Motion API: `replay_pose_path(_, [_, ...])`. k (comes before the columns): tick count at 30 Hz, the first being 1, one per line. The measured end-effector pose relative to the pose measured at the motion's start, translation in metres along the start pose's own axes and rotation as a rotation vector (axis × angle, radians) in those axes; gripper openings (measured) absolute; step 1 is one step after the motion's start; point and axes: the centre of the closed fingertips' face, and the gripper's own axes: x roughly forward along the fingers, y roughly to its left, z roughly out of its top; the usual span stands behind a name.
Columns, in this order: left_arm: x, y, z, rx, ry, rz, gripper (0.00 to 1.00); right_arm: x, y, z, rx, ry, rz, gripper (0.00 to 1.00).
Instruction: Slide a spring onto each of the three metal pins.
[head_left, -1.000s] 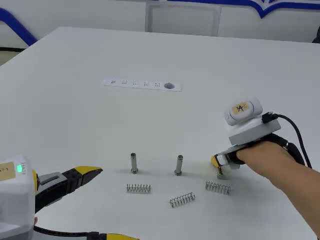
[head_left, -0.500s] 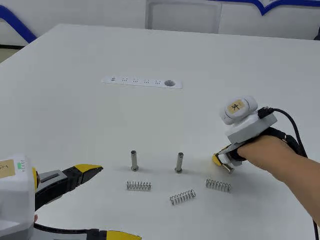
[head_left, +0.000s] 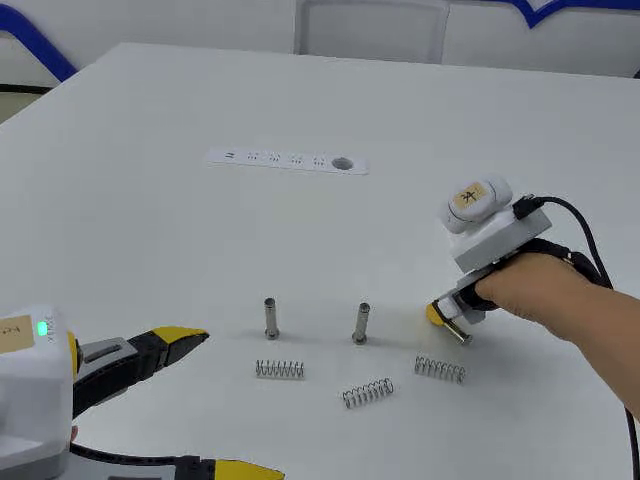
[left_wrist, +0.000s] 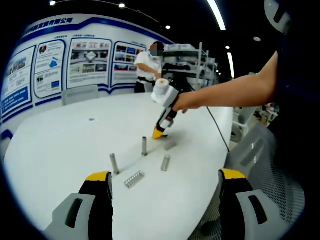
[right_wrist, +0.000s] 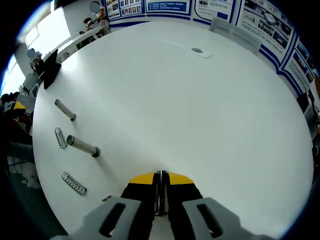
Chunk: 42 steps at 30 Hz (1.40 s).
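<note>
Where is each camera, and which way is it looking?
Head view: on the person's head, facing forward and down at the table; shows the open left gripper and the hand holding the right gripper.
Left gripper view: on the left gripper, facing across the table between its own open jaws toward the right gripper and the person's arm.
Right gripper view: on the right gripper, facing along the table over its own jaws, shut on the third pin.
Shared: all three show two standing pins and springs.

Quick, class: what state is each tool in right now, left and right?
Left tool: open, holding nothing.
Right tool: closed on a pin.
</note>
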Motion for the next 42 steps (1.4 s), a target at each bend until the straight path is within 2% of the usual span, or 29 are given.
replay_pose_path(6, [0.000,0.001,0.000,0.000,0.003,0.002,0.89,-0.001,0.001,-0.001,0.002,0.011,-0.015,0.09])
replay_pose_path(11, [-0.001,0.002,0.001,-0.004,-0.004,0.010,0.89,-0.004,0.000,-0.003,0.052,-0.009,0.002,0.08])
replay_pose_path(23, [0.001,0.001,-0.001,0.001,0.002,-0.001,0.89,-0.028,0.009,0.005,0.052,-0.110,0.002,0.08])
replay_pose_path(42, [0.001,0.000,0.000,0.014,0.006,0.000,0.89,-0.052,0.011,0.001,0.072,-0.251,-0.029,0.08])
